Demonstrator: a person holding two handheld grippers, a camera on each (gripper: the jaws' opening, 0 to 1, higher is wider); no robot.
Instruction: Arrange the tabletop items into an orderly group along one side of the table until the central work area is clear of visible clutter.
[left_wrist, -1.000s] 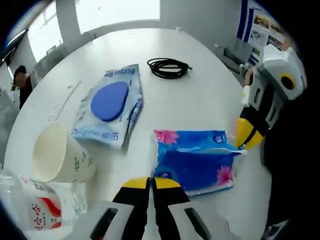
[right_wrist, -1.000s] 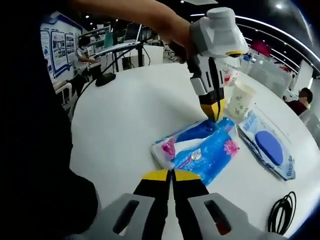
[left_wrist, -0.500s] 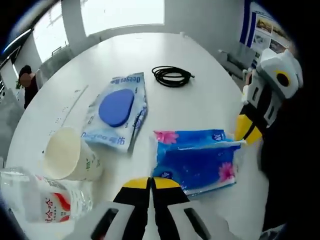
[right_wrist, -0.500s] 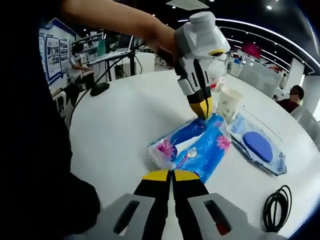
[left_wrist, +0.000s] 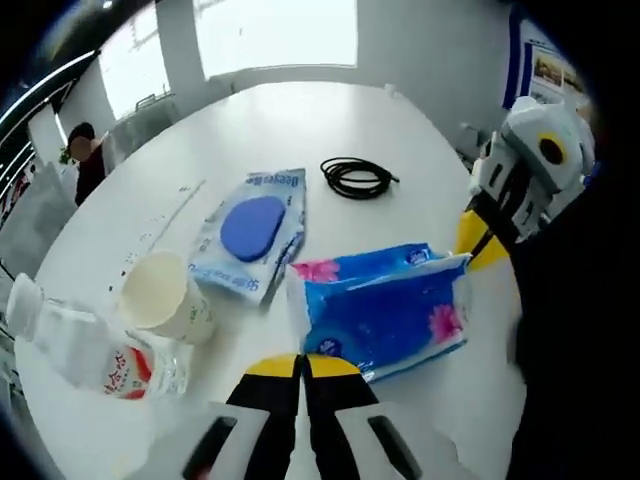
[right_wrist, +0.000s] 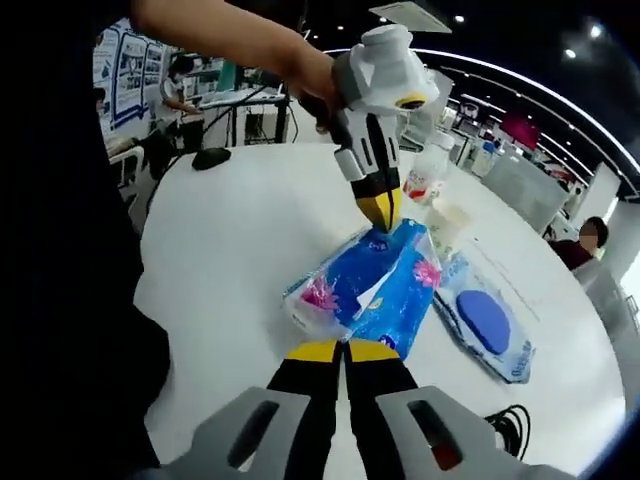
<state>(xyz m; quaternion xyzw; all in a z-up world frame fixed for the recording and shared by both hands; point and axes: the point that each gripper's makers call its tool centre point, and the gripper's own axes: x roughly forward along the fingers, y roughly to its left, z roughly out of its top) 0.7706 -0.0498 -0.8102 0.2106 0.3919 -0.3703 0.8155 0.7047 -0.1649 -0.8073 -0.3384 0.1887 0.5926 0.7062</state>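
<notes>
A blue tissue pack (left_wrist: 385, 312) with pink flowers hangs tilted between both grippers, just above the white table (left_wrist: 300, 120). My left gripper (left_wrist: 300, 366) is shut on its near edge. My right gripper (left_wrist: 478, 250) comes in from the right, shut on the pack's far corner. In the right gripper view the same tissue pack (right_wrist: 365, 280) stretches from my right gripper (right_wrist: 343, 351) up to the left gripper (right_wrist: 381, 212). A wet-wipes pack (left_wrist: 250, 232), a paper cup (left_wrist: 160, 297), a lying water bottle (left_wrist: 90, 345) and a coiled black cable (left_wrist: 358, 177) rest on the table.
The cup (right_wrist: 446, 226), bottle (right_wrist: 425, 178), wipes pack (right_wrist: 486, 322) and cable (right_wrist: 510, 422) sit along the right side in the right gripper view. A person's bare arm (right_wrist: 230, 30) holds the left gripper. Desks and people stand beyond the table edge.
Both grippers have risen with the tissue pack, which now tilts up off the table. Both views pulled back, so the cup and bottle show more fully.
</notes>
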